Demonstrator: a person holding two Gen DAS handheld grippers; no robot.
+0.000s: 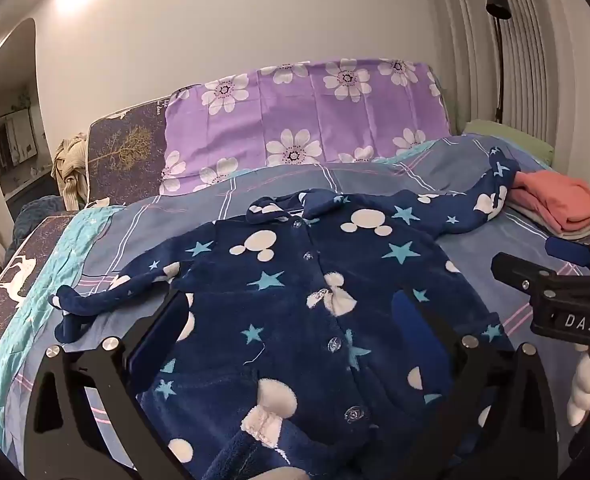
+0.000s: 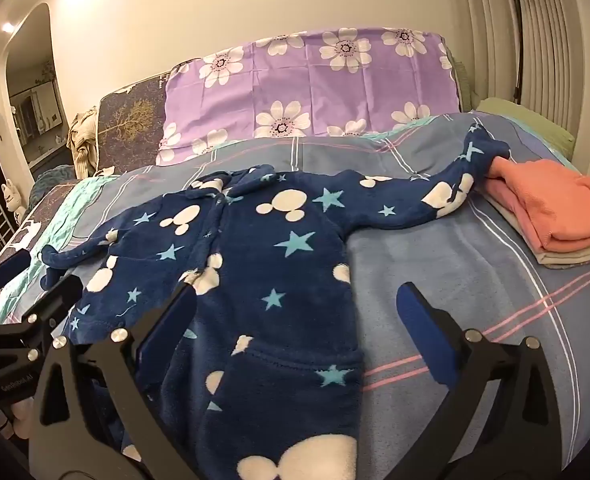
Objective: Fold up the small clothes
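A navy fleece jacket (image 1: 295, 280) with stars and white mouse heads lies face up and buttoned on the bed. Its sleeves are spread out. The far right sleeve (image 2: 447, 196) reaches a folded stack. My left gripper (image 1: 291, 300) is open and hovers over the jacket's lower front with nothing between its fingers. My right gripper (image 2: 295, 292) is open too, straddling the jacket's right side edge (image 2: 351, 320) above the sheet. Each gripper shows in the other's view: the right gripper (image 1: 535, 258) and the left gripper (image 2: 35, 276).
A folded stack with a coral garment on top (image 2: 555, 216) sits at the right on the blue-grey plaid sheet (image 2: 455, 272). A purple floral pillow (image 1: 307, 120) leans at the head. A black lamp (image 1: 499, 4) stands at the back right. Beige clothes (image 1: 69, 164) hang at the left.
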